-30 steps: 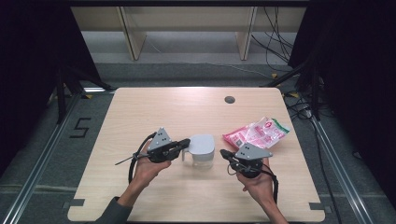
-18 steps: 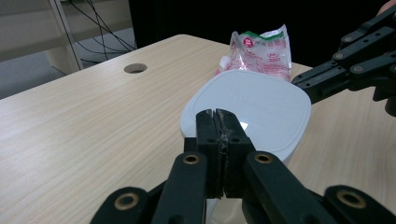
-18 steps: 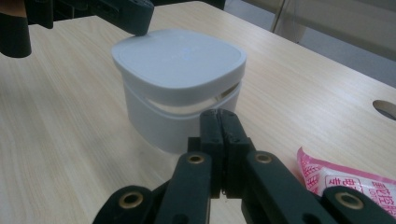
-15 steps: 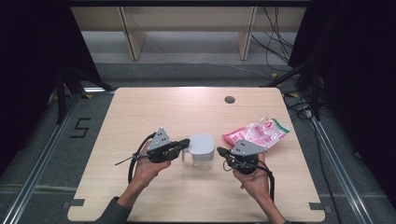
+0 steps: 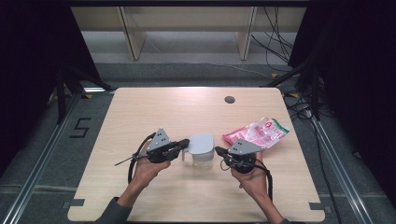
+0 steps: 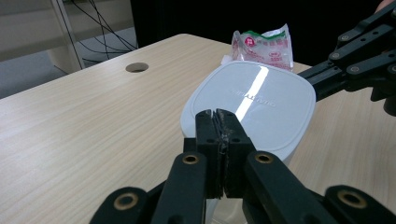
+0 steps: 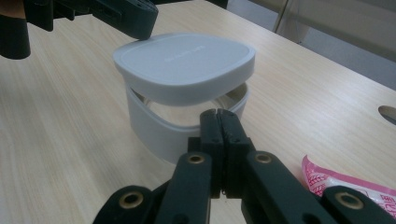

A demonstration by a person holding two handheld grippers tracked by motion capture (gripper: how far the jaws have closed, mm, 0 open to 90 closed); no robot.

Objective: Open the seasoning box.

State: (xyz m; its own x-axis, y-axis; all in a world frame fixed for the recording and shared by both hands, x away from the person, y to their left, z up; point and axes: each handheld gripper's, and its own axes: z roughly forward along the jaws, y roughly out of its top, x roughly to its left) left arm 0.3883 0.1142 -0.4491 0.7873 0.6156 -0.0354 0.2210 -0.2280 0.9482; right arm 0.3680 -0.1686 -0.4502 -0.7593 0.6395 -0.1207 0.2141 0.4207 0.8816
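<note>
A small pale container with a grey lid (image 5: 201, 148) stands mid-table. My left gripper (image 5: 186, 142) is shut, its tips at the lid's left edge; in the left gripper view the closed tips (image 6: 219, 116) overlap the lid's (image 6: 252, 100) near rim. My right gripper (image 5: 218, 150) is shut too, tips close to the container's right side; in the right gripper view they (image 7: 218, 114) sit just before the white band (image 7: 154, 126) under the lid (image 7: 187, 58). Between lid and band I see into the container; whether that is a gap or clear wall I cannot tell.
A pink and white snack bag (image 5: 259, 133) lies on the table to the right of the container, just behind my right hand. A round cable hole (image 5: 229, 99) sits near the table's far edge. Wooden shelf legs and cables stand on the floor beyond.
My right gripper has moved left, up to the container's right side. The left gripper, the container and the bag have stayed put.
</note>
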